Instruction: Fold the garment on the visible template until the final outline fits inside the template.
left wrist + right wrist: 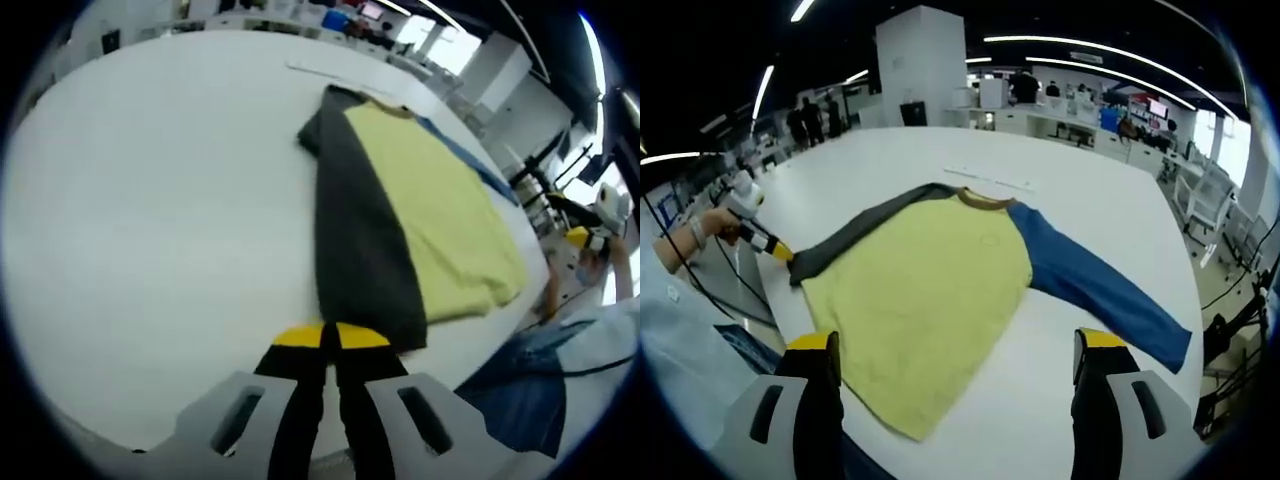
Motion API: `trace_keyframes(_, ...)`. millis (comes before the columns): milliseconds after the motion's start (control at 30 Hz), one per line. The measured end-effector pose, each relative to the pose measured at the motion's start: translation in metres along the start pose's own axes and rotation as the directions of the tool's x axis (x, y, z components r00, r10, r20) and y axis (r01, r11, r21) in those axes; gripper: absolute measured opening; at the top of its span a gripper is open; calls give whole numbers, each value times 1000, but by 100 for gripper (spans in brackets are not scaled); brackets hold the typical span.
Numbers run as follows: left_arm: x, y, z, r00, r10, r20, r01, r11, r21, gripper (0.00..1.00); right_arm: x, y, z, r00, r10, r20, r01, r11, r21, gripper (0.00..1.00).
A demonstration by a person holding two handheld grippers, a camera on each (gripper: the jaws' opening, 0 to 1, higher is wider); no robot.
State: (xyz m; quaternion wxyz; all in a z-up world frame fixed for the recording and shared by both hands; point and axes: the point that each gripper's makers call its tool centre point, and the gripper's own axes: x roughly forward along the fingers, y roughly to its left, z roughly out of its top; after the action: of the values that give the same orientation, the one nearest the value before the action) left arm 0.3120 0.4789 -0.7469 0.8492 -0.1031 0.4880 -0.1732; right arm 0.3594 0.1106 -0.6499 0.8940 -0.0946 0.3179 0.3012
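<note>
A long-sleeved shirt lies flat on the white table (1090, 190): yellow body (930, 290), blue sleeve (1090, 290) stretched to the right, dark grey sleeve (860, 230) to the left. In the left gripper view the grey sleeve (355, 220) runs along the yellow body (440, 210) toward me. My left gripper (330, 337) is shut on its cuff; the right gripper view has it (775, 247) in a hand at that cuff. My right gripper (955, 350) is open, its jaws wide apart over the shirt's near hem. A thin pale strip (990, 180) lies beyond the collar.
The table's near edge runs just below the shirt's hem. A person's light sleeve (680, 350) and blue trousers (520, 390) are at that edge. Desks, chairs (1205, 205) and several people stand around the room's far side.
</note>
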Motion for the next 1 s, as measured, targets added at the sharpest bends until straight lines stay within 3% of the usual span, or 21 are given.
trace_keyframes(300, -3, 6, 10, 1000, 18, 10, -18, 1000, 13, 0, 0, -3, 1, 1000, -6, -3, 6, 1000, -6, 97)
trace_keyframes(567, -8, 18, 33, 996, 64, 61, -67, 997, 48, 0, -4, -9, -5, 1000, -26, -9, 26, 1000, 10, 99)
trace_keyframes(1000, -27, 65, 72, 978, 174, 115, -188, 975, 120, 0, -9, -12, -12, 999, -48, -9, 49, 998, 34, 99)
